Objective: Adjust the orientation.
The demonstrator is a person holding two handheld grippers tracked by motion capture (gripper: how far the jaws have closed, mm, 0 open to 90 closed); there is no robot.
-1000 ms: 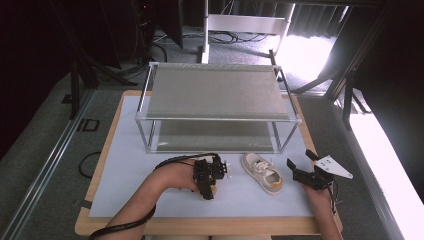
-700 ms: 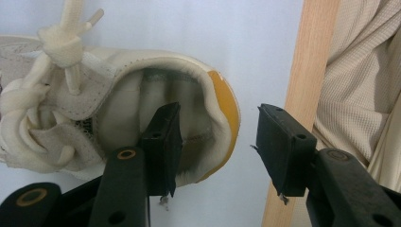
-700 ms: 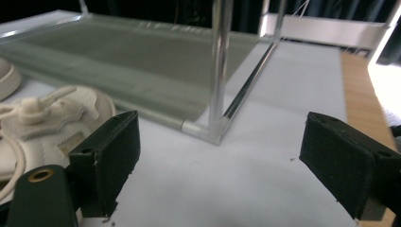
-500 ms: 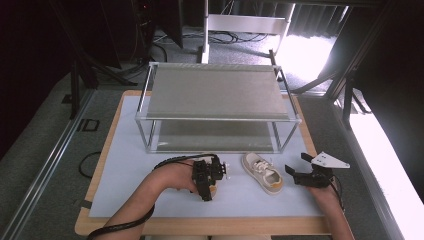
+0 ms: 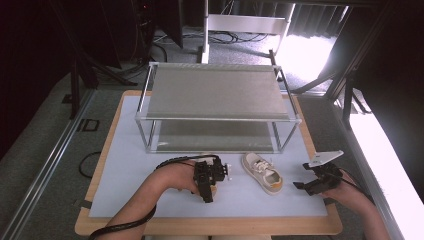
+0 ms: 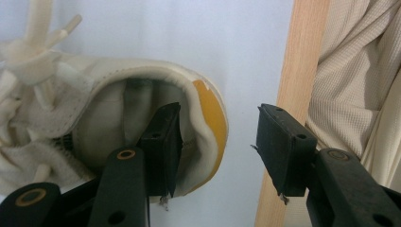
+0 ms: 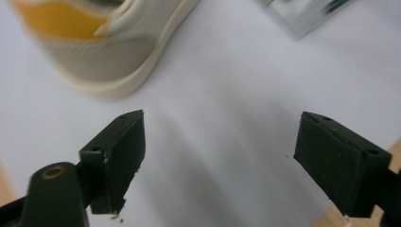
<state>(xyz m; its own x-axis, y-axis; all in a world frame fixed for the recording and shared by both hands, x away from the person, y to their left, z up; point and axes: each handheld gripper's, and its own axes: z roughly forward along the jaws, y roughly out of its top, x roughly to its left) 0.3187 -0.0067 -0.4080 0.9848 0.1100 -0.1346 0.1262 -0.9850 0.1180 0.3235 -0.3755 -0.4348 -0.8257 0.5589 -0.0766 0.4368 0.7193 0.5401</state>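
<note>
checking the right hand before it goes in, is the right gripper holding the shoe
No, in the right gripper view the right gripper has its jaws apart over bare white mat, with the shoe lying apart beyond them.

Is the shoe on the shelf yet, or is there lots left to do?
Not yet. Nothing looks done: both shelves of the rack are bare, and the shoe sits on the mat in front of it. In hand: the left gripper has one jaw inside a shoe heel and the other outside, not pinching. Probably left: grip, lift, and set it on a shelf.
</note>
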